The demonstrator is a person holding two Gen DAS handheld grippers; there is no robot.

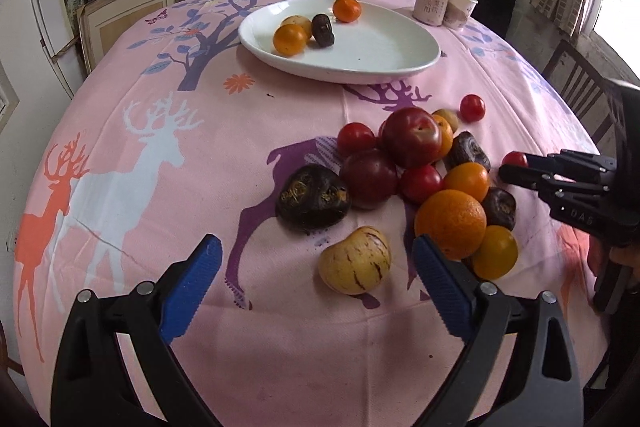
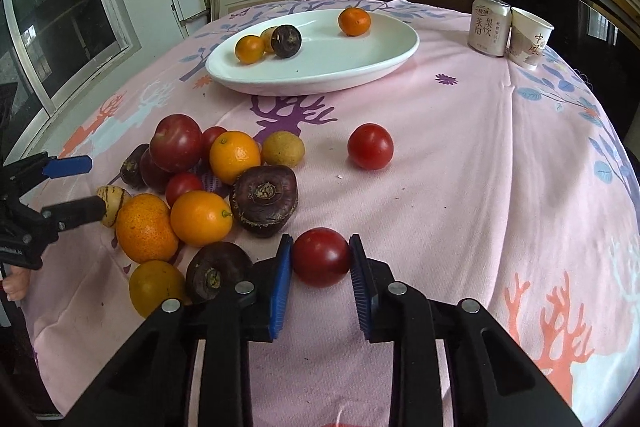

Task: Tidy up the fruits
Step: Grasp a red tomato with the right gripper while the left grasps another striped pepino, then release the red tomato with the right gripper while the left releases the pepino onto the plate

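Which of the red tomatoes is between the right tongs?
The red tomato nearest the camera, alone at the pile's edge, sits between the right tongs. The other lone tomato lies farther out; the rest are within the pile.

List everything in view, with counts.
plate: 1, white, far centre
fruit on plate: 4; two orange, one yellowish, one dark brown
plums: 2, dark red, pile
oranges: 4, orange, pile
dark bulbs: 3, brown, pile
striped fruit: 1, pale yellow, pile's edge
small yellow fruit: 1, yellow, pile's far side
loose tomatoes: 3, red; two in pile, one apart
held tomato: 1, red, gripped beside pile
can: 1, pale, far right
paper cup: 1, white, beside can
tablecloth: 1, pink, deer print
left tool: 1, blue pads, open
right tool: 1, blue pads, shut on held tomato
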